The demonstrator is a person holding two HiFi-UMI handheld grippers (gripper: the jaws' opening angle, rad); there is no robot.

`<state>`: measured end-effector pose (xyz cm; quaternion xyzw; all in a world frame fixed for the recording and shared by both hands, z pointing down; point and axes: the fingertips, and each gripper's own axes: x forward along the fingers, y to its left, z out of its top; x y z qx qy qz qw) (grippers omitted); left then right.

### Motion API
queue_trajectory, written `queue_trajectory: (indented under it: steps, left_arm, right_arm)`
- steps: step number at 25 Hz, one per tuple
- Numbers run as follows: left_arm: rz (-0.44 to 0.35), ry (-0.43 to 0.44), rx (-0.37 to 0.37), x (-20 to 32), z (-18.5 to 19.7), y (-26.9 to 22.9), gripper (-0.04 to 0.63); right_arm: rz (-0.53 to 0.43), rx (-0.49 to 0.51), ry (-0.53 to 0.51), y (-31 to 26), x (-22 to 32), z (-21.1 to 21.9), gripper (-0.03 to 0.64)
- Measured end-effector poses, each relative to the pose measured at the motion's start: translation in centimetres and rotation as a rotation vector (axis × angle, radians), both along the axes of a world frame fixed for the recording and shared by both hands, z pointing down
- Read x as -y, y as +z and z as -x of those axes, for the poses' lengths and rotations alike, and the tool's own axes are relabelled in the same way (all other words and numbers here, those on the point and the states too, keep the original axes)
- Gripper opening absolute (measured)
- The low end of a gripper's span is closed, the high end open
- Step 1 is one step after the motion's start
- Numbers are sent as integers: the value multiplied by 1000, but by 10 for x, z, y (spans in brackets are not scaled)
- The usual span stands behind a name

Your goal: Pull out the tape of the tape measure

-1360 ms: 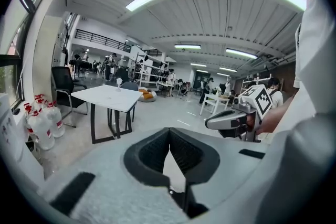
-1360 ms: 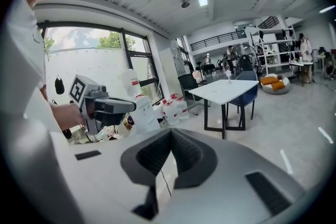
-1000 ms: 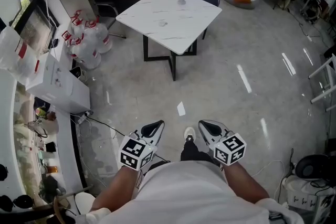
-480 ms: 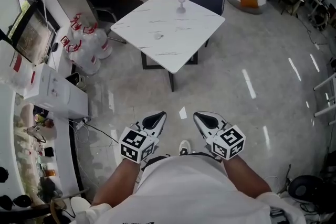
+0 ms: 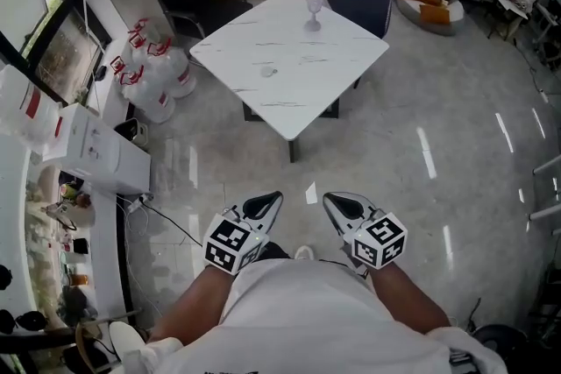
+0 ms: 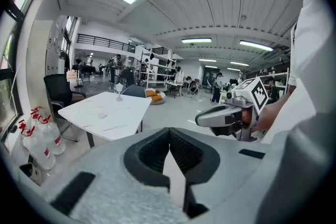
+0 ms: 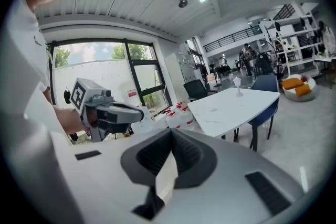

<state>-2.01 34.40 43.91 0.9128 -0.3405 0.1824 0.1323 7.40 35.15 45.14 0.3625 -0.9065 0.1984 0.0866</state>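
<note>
Head view: the left gripper (image 5: 266, 206) and right gripper (image 5: 340, 205) are held side by side before the person's torso, above the floor and well short of the white table (image 5: 337, 70). Both sets of jaws are pressed together, with nothing between them. A small object (image 5: 269, 72) lies on the table, too small to confirm as the tape measure.

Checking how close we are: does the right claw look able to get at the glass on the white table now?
Probably not yet: the right claw, shut and empty, hangs over open floor short of the table, and the glass stands near its far corner. Nothing blocks the way.
</note>
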Motion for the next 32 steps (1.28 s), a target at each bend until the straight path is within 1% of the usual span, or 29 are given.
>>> queue_trajectory:
  steps: [4, 7, 10, 14, 18, 21, 25, 32]
  left_arm:
    - [21, -14, -1, 16, -1, 4, 9]
    - [28, 4, 11, 24, -4, 10, 9]
    - [37, 14, 8, 38, -2, 18, 9]
    - [46, 18, 2, 68, 2, 25, 9]
    - [40, 3, -24, 110, 8, 24, 9]
    - [41, 0, -23, 139, 17, 27, 9]
    - [45, -7, -21, 183, 37, 27, 9]
    - [-19, 18, -14, 280, 68, 8, 9]
  right_arm:
    - [32, -6, -6, 10, 12, -5, 5]
    - [44, -6, -4, 15, 21, -7, 6]
    - [47, -12, -2, 21, 36, -2, 5]
    - [48, -25, 14, 24, 59, -1, 6]
    - [66, -48, 40, 31, 88, -4, 6]
    - [74, -52, 48, 32, 118, 5, 6]
    - [57, -72, 27, 22, 171, 27, 6]
    - [1, -95, 50, -4, 275, 54, 6]
